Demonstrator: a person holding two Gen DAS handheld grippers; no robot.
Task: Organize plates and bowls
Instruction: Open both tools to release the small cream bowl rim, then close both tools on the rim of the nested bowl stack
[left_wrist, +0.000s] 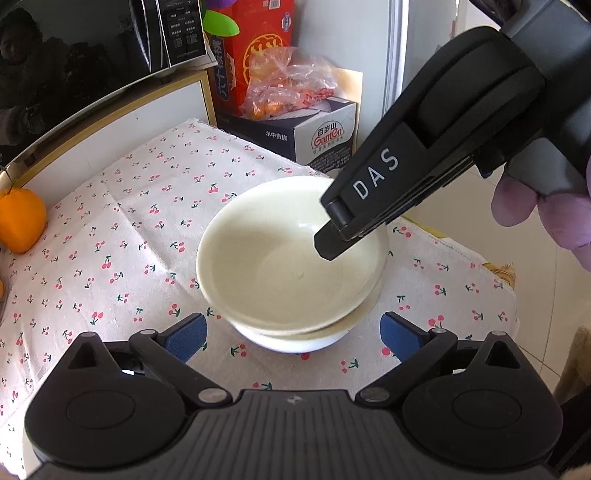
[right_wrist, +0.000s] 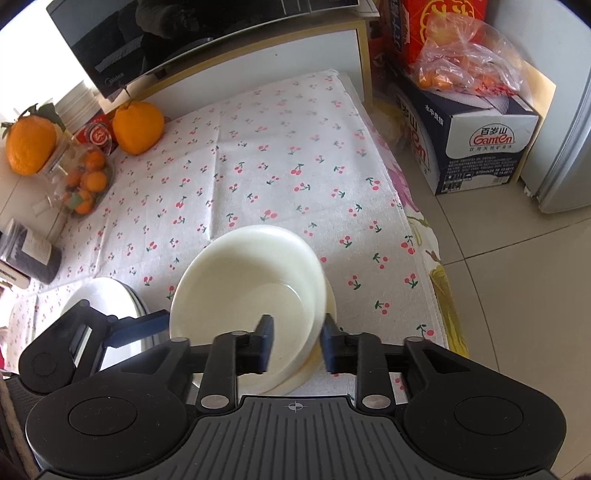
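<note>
Bowls (left_wrist: 291, 266) stacked near cloth (left_wrist: 122, 229) edge | left claw (left_wrist: 293, 334) wide, empty | right claw (right_wrist: 297, 341) loosely straddling rim, not pinching

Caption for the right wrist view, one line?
Right gripper fingers straddle the rim of the top bowl, stacked on the cherry-print cloth.

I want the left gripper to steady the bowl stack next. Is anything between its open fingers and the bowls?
Nothing visible lies between the left gripper and the stacked bowls. The right gripper straddles the top bowl's far rim, beyond that path.
</note>
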